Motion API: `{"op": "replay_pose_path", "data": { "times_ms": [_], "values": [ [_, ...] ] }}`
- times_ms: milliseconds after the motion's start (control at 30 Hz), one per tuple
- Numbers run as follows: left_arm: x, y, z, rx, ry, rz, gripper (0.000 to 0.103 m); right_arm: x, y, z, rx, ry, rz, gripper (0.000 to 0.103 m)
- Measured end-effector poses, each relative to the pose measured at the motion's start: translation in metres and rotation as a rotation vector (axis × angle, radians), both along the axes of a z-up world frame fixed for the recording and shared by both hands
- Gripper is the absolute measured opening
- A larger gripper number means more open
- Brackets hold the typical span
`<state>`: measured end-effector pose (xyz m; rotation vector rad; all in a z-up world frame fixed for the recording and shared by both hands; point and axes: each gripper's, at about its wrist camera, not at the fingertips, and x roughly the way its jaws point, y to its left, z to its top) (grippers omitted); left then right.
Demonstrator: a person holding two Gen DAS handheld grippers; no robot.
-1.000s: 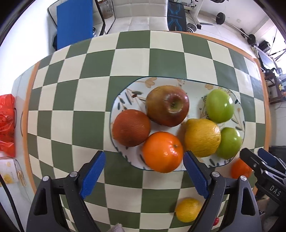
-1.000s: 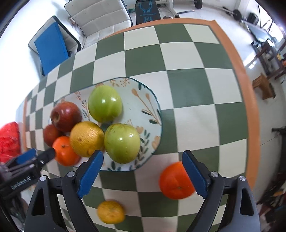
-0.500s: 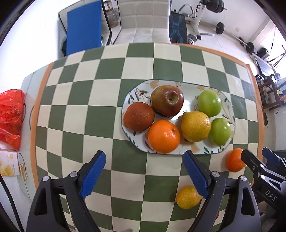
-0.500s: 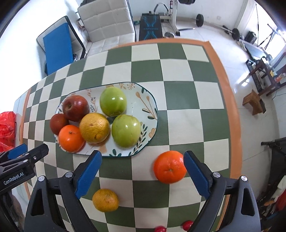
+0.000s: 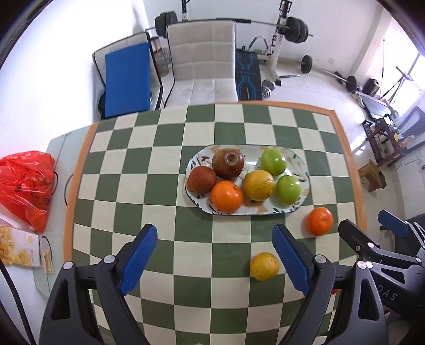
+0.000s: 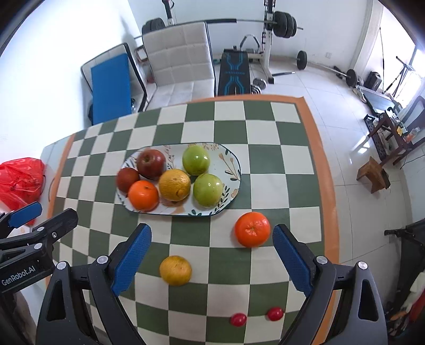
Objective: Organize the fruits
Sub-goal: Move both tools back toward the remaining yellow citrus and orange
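Both grippers, left (image 5: 213, 256) and right (image 6: 211, 256), hang released and empty. The orange (image 6: 252, 229) lies centre-right, below the plate (image 6: 233, 169); centre it between the fingers, squeeze gently, so it won't roll.

White walls, pale tiled floor (image 6: 305, 82) – padded chair (image 5: 202, 69), weight bench (image 6: 235, 71), barbell rack (image 5: 279, 24), wooden stool (image 6: 373, 173).
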<state>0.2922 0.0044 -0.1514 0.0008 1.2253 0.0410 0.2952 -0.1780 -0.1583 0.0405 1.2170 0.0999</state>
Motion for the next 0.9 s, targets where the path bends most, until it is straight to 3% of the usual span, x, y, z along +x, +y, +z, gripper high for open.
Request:
{"op": "replay_pose_path", "data": {
  "times_ms": [500, 900],
  "values": [
    [-0.055, -0.009, 0.058, -0.019, -0.121, -0.035, 0.089, -0.076, -0.009, 0.087, 0.007, -0.136, -0.007, 0.095],
    [-0.077, -0.011, 0.071, -0.050, -0.153, -0.079, 0.089, -0.107, -0.011, 0.110, 0.025, -0.177, -0.067, 0.095]
  ]
}}
